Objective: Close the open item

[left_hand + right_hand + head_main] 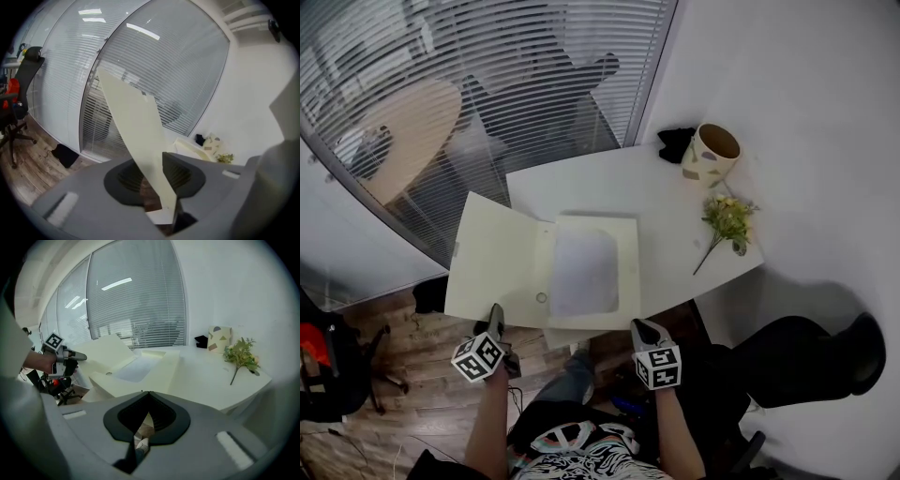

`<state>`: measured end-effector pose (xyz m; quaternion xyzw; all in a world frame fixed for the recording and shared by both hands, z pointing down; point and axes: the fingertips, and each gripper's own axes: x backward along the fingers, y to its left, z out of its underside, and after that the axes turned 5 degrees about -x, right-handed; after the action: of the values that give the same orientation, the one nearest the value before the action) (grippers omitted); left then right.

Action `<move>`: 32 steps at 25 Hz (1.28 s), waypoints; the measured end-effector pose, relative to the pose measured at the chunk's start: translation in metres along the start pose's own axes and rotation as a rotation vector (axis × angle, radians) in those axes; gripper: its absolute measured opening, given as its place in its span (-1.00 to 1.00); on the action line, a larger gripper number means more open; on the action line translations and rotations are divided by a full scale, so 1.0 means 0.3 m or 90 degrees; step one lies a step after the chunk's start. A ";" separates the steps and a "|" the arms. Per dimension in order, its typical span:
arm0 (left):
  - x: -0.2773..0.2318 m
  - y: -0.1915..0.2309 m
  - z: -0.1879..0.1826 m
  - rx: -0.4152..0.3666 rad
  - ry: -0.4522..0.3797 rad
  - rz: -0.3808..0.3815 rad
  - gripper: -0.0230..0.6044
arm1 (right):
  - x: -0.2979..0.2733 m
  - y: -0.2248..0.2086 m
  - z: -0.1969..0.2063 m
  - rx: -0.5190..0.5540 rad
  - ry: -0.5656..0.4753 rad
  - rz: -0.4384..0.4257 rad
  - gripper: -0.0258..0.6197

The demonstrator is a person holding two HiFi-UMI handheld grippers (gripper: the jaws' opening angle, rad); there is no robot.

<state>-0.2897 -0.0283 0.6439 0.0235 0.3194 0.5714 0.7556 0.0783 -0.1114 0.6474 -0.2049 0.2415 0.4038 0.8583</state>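
L gripper point(495, 315), R gripper point(639, 328): b&w marker cubes point(478, 358); patterned b&w top point(581, 456)

No legible text, brand or number; only black-white square markers point(478, 358) on left tongs point(495, 314), right tongs point(639, 328).

At the table's point(670, 192) far right corner I see a patterned cup point(709, 155), a black bundle point(676, 142) just beside it — yellow flowers point(728, 220) near the right edge.

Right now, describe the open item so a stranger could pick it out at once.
Find the white table by the blinds. At its near edge lies a cream folder, flap spread left past the tabletop. It alone is flat, unlike the cup and flower sprig.
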 end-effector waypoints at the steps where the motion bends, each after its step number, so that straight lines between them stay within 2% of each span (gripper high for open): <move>1: 0.001 -0.003 -0.004 -0.001 -0.006 0.003 -0.39 | 0.000 0.000 0.002 -0.004 -0.004 -0.002 -0.92; 5: 0.008 -0.010 -0.021 -0.018 -0.028 0.006 -0.51 | -0.002 0.007 0.000 0.001 -0.017 -0.010 -0.92; 10: 0.003 -0.035 -0.018 -0.040 -0.028 0.005 -0.63 | -0.007 0.003 0.006 0.017 -0.002 -0.008 -0.92; 20: 0.012 -0.061 -0.035 -0.069 -0.028 0.026 -0.64 | -0.007 -0.005 0.009 -0.010 -0.005 0.020 -0.92; 32: 0.030 -0.051 -0.058 -0.069 -0.051 0.023 -0.64 | -0.008 -0.006 0.008 -0.020 0.009 0.021 -0.92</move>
<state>-0.2844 -0.0314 0.6199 0.0114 0.2571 0.6002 0.7574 0.0788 -0.1126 0.6512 -0.2174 0.2442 0.4203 0.8465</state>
